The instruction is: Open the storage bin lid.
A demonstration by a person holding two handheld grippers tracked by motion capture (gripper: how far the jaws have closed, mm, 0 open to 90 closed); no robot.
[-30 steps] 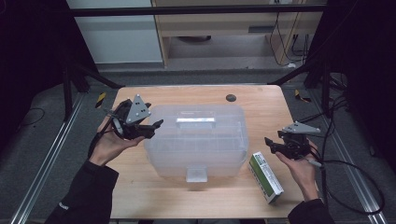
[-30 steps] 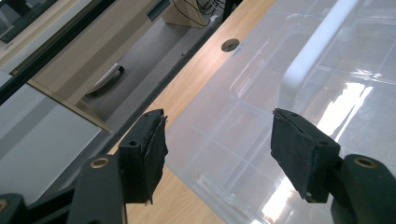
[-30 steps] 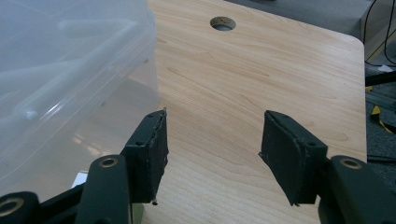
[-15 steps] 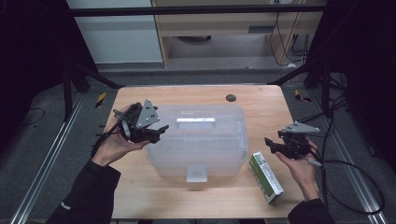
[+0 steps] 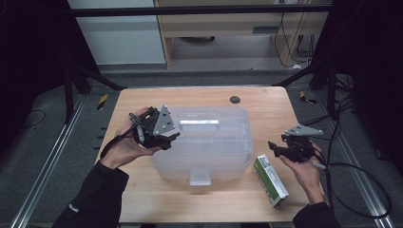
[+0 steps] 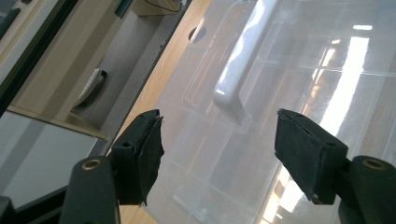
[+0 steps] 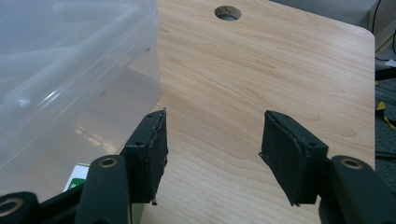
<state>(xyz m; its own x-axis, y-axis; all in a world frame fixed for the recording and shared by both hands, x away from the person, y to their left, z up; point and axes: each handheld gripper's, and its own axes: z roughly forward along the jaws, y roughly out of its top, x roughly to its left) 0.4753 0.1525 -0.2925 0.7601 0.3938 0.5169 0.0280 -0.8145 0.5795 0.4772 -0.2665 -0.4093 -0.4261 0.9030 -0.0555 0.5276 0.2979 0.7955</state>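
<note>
A clear plastic storage box (image 5: 209,145) with a lid sits in the middle of the wooden table (image 5: 266,109). Its white handle (image 5: 198,122) lies along the lid top, and a white latch (image 5: 199,178) shows on the near side. My left gripper (image 5: 172,137) hovers at the box's left edge, open, jaws empty and wide over the lid (image 6: 280,93) near the handle (image 6: 233,93). My right gripper (image 5: 275,148) is open to the right of the box (image 7: 60,70), above bare table (image 7: 233,93). A green and white carton (image 5: 270,179) lies flat by the box's front right corner.
A round cable hole (image 5: 235,99) sits near the table's far edge, also in the right gripper view (image 7: 228,12). Cables trail from the right gripper off the table's right side. Dark frame posts and a shelf unit stand beyond the table.
My left gripper has moved right, from beside the box's left end to over its left edge. The right gripper, box and carton have stayed put.
</note>
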